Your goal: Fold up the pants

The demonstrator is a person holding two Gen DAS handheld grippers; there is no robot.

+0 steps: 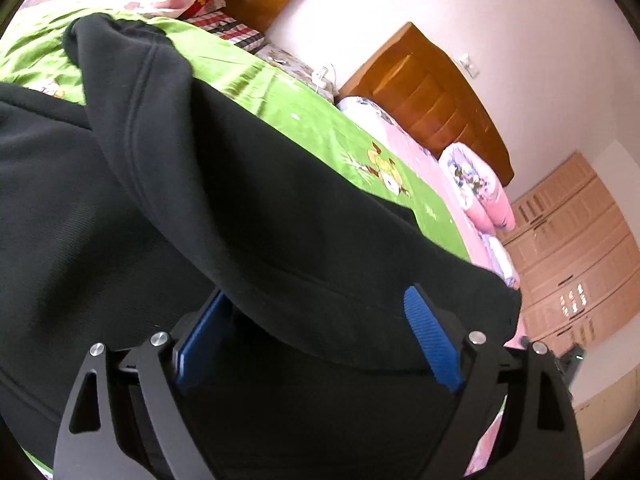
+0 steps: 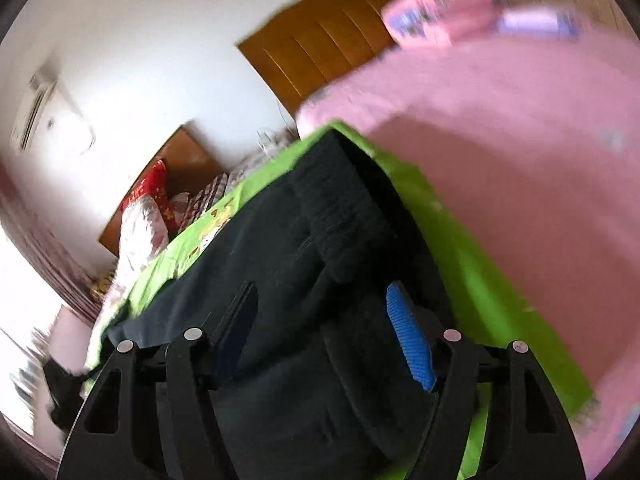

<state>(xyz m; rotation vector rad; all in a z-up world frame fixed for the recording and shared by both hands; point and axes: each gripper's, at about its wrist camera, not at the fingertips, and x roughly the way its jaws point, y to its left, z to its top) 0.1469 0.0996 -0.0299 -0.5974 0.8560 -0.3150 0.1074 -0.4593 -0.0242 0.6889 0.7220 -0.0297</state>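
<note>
Pants: black, soft matte knit w/ stitched seams, lying on smooth green sheet; a fold runs 10 to 4 o'clock.
Left gripper: jaws wide, ribbed blue pads, cloth draped between.
Right gripper: jaws wide, cloth between.
Pink quilt at 2 o'clock, blurred.

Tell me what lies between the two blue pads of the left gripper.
Black pants fabric fills the gap between the left gripper pads; a folded edge drapes across both, shown in the left wrist view.
</note>
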